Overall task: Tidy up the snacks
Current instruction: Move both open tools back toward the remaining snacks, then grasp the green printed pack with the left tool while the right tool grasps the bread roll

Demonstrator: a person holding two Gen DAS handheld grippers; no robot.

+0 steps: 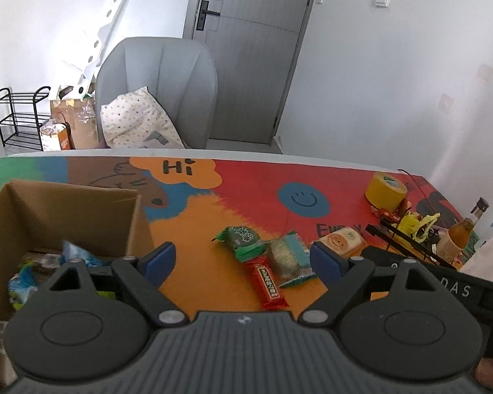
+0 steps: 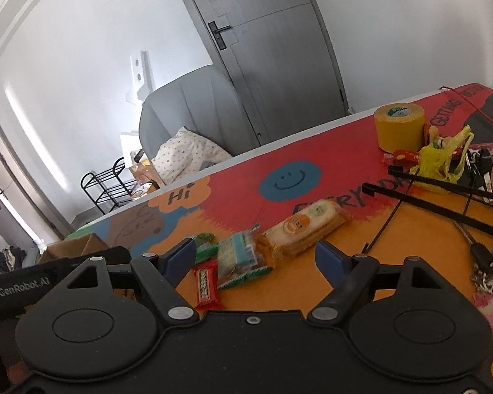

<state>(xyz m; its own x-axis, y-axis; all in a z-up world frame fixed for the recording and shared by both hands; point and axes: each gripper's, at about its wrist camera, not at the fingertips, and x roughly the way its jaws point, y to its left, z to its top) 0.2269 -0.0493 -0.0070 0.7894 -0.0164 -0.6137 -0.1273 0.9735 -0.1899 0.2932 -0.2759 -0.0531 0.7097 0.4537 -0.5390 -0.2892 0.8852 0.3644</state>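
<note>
On tablecloth [image 1: 213, 216], both tools wide, prob. nothing gripped; snacks [image 1: 269, 259] loose.

Four wrapped snacks [image 1: 266, 262] lie on the worktop [image 1: 213, 216]. One cardboard box [image 1: 65, 210] and one yellow tape roll [image 1: 386, 190] stand there too.

My desk [image 1: 312, 164] has a colourful cartoon cloth. On it: cardboard box [image 1: 82, 210] at left, green snack [image 1: 241, 238], red bar [image 1: 269, 284], teal pack [image 1: 291, 259], orange crackers [image 1: 341, 241] mid-desk, yellow tape roll [image 1: 386, 190], bottle [image 1: 460, 233], tongs [image 2: 443, 193], keys [image 2: 486, 262] at right.
</note>
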